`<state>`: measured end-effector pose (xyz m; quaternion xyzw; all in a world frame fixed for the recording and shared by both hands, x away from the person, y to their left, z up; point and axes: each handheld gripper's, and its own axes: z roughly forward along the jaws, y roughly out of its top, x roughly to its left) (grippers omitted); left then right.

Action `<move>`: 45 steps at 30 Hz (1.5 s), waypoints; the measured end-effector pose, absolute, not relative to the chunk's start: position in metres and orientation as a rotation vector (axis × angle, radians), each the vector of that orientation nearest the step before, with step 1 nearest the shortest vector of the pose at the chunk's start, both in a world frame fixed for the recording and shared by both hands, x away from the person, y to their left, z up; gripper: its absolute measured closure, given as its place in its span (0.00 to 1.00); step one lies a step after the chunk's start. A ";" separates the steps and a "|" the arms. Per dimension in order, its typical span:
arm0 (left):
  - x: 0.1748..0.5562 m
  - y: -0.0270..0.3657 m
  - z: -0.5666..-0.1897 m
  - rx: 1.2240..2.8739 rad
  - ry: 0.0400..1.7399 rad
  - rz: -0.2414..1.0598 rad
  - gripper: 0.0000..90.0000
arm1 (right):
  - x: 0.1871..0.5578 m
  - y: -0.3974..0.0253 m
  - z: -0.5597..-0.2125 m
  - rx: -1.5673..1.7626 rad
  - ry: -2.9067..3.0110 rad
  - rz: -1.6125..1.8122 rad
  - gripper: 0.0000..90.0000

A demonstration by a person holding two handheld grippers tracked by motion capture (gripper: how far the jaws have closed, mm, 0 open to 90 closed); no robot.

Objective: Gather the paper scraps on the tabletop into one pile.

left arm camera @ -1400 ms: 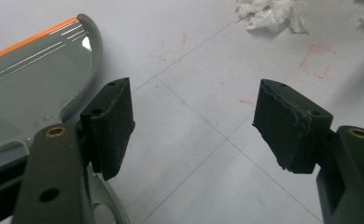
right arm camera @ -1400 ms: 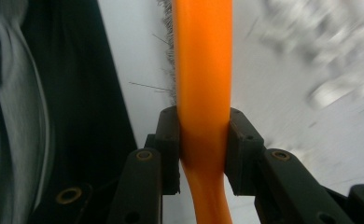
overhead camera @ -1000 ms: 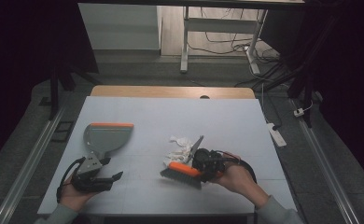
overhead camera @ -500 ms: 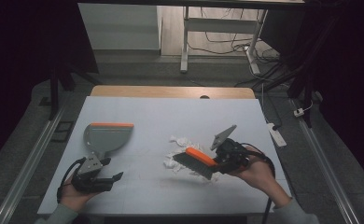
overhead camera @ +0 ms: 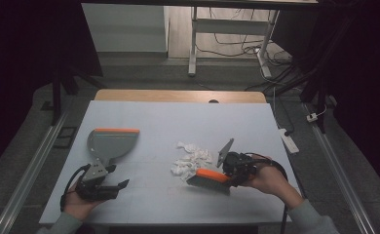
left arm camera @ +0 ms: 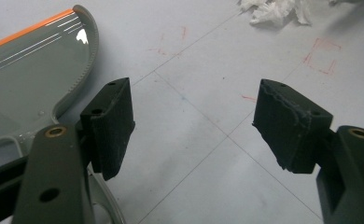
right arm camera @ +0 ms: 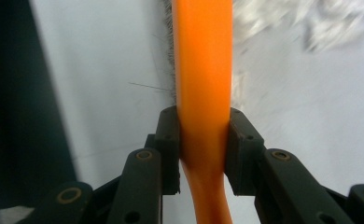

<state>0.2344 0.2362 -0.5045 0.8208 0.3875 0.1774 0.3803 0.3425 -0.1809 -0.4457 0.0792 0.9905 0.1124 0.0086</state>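
Orange plastic is clamped between the jaws of the right gripper (right arm camera: pixel 203 135): it is the back of a hand brush (overhead camera: pixel 208 177), held firmly at its neck, with the bristles pointing down toward the white table (overhead camera: pixel 178 122). In the high view the right gripper (overhead camera: pixel 232 168) is seen just right of the brush, whose long axis runs roughly left to right, slightly tilted.

Taking the heap of crumpled white paper scraps (overhead camera: pixel 190 160) as landmark, the brush lies just beside it on the near right side, its bristle edge close to or touching the nearest scraps; contact cannot be made out for certain. The grey dustpan (overhead camera: pixel 111 142) with its orange lip is set well to the left of the heap, its handle turned toward the person. The left gripper (overhead camera: pixel 103 187) is seen near that handle, closer to the person; in the left gripper view its jaws are spread wide around nothing, with the dustpan (left arm camera: pixel 31 88) at their left and the scraps (left arm camera: pixel 276 11) farther off.

The heap thus lies between brush and pan, so a leftward sweep is judged to be called for, and the pan is judged to need gripping by the nearer left gripper.
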 end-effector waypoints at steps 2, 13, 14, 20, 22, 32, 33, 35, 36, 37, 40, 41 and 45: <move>0.234 0.237 -0.505 2.094 0.990 0.454 0.33 | 0.353 -0.175 -0.447 0.253 3.091 0.353 0.77; 0.233 0.237 -0.505 2.094 0.986 0.453 0.33 | 0.370 -0.178 -0.432 0.280 2.961 0.649 0.77; 0.234 0.237 -0.505 2.096 0.985 0.452 0.33 | 0.369 -0.181 -0.429 0.301 2.955 0.672 0.77; 0.234 0.236 -0.505 2.098 0.982 0.453 0.33 | 0.368 -0.206 -0.414 0.453 2.922 0.768 0.77; 0.233 0.235 -0.505 2.098 0.982 0.453 0.33 | 0.369 -0.212 -0.412 0.498 2.905 0.782 0.77; 0.234 0.235 -0.505 2.099 0.984 0.454 0.33 | 0.371 -0.240 -0.410 0.711 2.808 0.838 0.77; 0.234 0.235 -0.505 2.097 0.985 0.453 0.33 | 0.371 -0.243 -0.411 0.734 2.795 0.856 0.77; 0.234 0.235 -0.504 2.094 0.984 0.454 0.33 | 0.371 -0.249 -0.413 0.794 2.770 0.873 0.77; 0.233 0.236 -0.504 2.095 0.983 0.454 0.33 | 0.372 -0.252 -0.415 0.811 2.753 0.875 0.77; 0.233 0.236 -0.504 2.095 0.982 0.455 0.33 | 0.372 -0.256 -0.416 0.837 2.734 0.880 0.77; 0.233 0.236 -0.503 2.092 0.983 0.456 0.33 | 0.373 -0.270 -0.420 0.920 2.687 0.895 0.77; 0.233 0.236 -0.503 2.091 0.984 0.457 0.33 | 0.372 -0.274 -0.421 0.938 2.673 0.892 0.77; 0.234 0.235 -0.503 2.093 0.984 0.457 0.33 | 0.365 -0.287 -0.426 1.000 2.629 0.895 0.77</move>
